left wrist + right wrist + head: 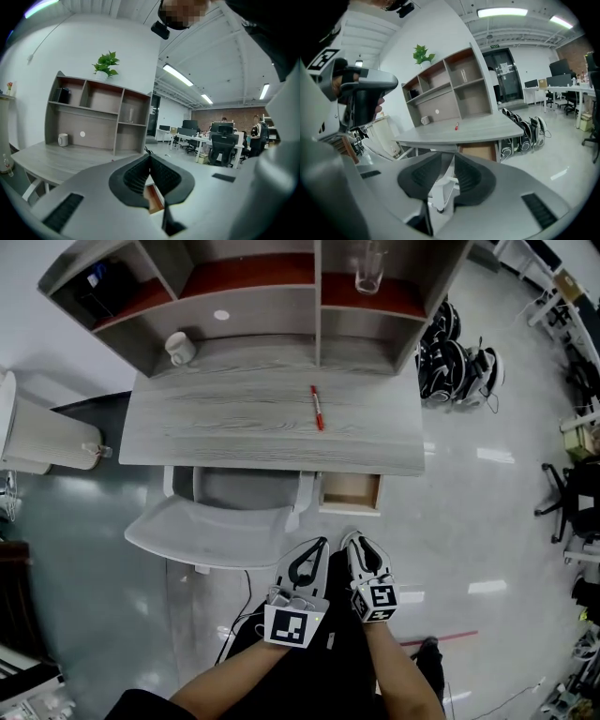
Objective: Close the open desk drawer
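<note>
A pale grey wood-grain desk (234, 423) with an open-fronted shelf unit stands against the wall. Its small wooden drawer (350, 491) hangs open under the right end of the desk's front edge, light brown inside. A white moulded chair (216, 521) is tucked in just left of the drawer, its right arm close beside the drawer's side.

Bare glossy pale floor (469, 521) lies between the drawer front and the person. Dark backpacks (455, 362) sit on the floor near the desk's right edge.

The left gripper (319, 547) has its jaws pressed together, empty. The right gripper (356, 540) has its jaws slightly parted, nothing between them.

A red pen (318, 409) lies near the middle of the desktop, well back from the front edge.

A black-and-white square marker cube (288, 625) tops each gripper. A green sign over the far door (493, 46) is too small to read.
</note>
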`<state>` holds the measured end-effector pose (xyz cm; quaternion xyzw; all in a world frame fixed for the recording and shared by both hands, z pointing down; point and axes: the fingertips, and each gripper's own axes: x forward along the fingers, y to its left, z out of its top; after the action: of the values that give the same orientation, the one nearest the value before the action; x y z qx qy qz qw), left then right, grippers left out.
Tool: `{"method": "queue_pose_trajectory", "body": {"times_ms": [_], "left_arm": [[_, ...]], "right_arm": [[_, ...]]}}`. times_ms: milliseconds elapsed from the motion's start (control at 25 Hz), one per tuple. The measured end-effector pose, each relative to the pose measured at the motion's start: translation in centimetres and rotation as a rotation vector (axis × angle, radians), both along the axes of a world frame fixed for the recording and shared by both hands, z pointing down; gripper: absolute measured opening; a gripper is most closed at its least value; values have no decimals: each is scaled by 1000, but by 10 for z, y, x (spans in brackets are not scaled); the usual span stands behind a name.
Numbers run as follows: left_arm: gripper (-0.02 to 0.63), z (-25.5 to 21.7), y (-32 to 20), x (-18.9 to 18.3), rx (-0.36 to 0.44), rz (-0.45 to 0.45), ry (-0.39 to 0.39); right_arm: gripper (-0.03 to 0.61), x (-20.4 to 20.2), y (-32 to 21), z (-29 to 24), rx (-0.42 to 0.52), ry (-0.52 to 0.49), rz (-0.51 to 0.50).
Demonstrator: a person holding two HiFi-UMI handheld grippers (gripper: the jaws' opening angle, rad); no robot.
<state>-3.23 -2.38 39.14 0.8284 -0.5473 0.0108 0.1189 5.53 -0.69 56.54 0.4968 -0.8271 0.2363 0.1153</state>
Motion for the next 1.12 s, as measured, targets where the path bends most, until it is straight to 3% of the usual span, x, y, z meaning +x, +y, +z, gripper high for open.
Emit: {"method": "queue_pose_trajectory", "body": {"times_ms": [320, 520, 800, 960, 1120], "left_arm": [[11, 25, -14, 28, -73, 60, -28], [11, 39, -26, 33, -103, 75, -37], [11, 66, -35, 36, -151, 68, -43], [11, 77, -35, 35, -159, 79, -53], [11, 86, -25, 32, -198, 79, -42]], "right_arm": [[226, 21, -9, 81, -138, -99, -61], [276, 25, -16, 118, -248, -176, -61], [304, -4, -22, 162, -275, -177, -163], [327, -14, -25, 192, -291, -190, -171], [342, -18, -31, 219, -276, -141, -199]]}}
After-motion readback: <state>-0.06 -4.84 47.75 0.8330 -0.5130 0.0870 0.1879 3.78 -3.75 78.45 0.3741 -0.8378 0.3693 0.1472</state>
